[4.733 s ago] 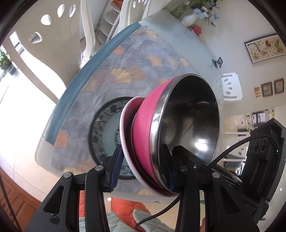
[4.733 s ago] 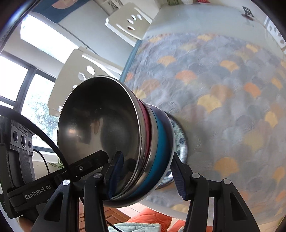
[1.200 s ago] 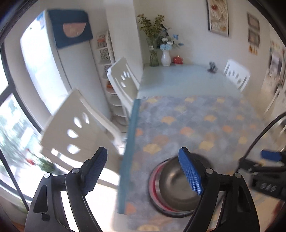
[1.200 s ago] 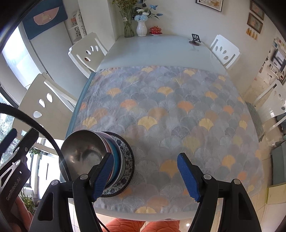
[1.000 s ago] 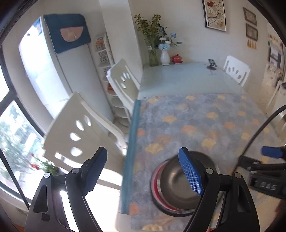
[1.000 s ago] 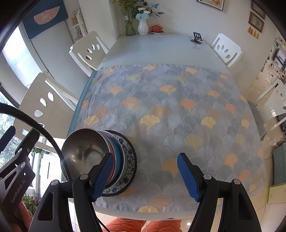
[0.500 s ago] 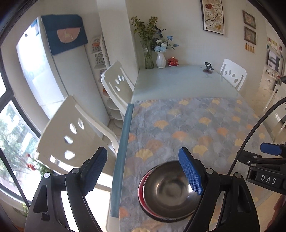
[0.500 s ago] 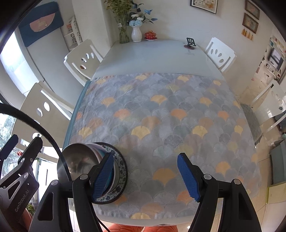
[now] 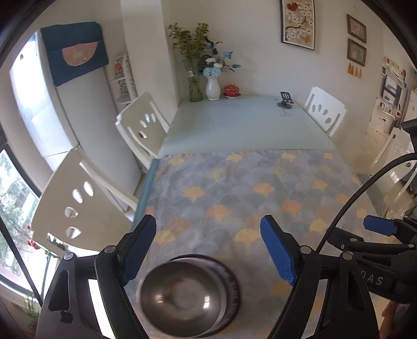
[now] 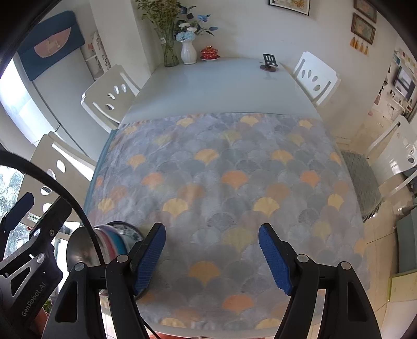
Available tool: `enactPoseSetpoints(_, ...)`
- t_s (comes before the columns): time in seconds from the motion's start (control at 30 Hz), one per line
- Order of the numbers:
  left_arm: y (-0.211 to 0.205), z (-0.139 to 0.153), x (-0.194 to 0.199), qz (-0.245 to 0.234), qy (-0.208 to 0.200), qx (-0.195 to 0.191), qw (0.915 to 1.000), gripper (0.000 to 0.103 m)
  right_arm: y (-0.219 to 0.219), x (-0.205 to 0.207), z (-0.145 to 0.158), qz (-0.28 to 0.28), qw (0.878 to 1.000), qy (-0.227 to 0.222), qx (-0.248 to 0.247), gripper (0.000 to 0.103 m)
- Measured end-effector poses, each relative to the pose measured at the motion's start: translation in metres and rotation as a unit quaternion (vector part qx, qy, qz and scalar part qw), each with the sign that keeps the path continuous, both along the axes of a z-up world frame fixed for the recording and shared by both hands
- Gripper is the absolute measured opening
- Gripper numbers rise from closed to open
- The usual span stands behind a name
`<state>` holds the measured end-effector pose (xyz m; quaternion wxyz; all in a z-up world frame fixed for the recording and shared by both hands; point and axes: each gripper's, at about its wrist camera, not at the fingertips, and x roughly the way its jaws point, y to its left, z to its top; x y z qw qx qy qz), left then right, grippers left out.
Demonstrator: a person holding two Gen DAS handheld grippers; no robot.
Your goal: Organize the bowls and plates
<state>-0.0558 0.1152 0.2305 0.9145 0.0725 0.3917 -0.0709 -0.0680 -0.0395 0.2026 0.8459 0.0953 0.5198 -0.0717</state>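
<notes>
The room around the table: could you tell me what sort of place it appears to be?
Most likely a home dining room: a long table half covered by a patterned cloth, white dining chairs around it, and a vase of flowers with framed pictures on the wall.

A long table is seen with its near half covered by a grey cloth patterned with yellow and orange fans. At the far end, against the wall, a glass vase of green stems, a white vase of blue and white flowers and a small red lidded pot are set in a row. A small dark stand is placed to their right on the bare tabletop. White chairs with cut-out backs are ranged along the left side, and another chair is stood at the far right. Framed pictures are hung on the far wall. A blue hanging is fixed at the far left.
</notes>
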Motion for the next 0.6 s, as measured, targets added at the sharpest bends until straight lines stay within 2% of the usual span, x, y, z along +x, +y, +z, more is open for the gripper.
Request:
enactPoseSetpoints(0.3, -0.056, -0.002, 0.003, -0.013, 0.000, 0.010, 0.9999, 0.081, -0.057, 0.003, -0.006, -0.008, 1.000, 0.008, 0.007, 0.072)
enactPoseSetpoints(0.47, -0.075, -0.003, 0.004, -0.012, 0.009, -0.006, 0.9999, 0.081, -0.075, 0.000, -0.009, 0.001, 1.000, 0.010, 0.005, 0.072)
enactPoseSetpoints(0.6, -0.092, -0.005, 0.002, -0.010, 0.007, 0.005, 0.9999, 0.081, -0.087, -0.001, -0.013, 0.005, 1.000, 0.013, 0.002, 0.072)
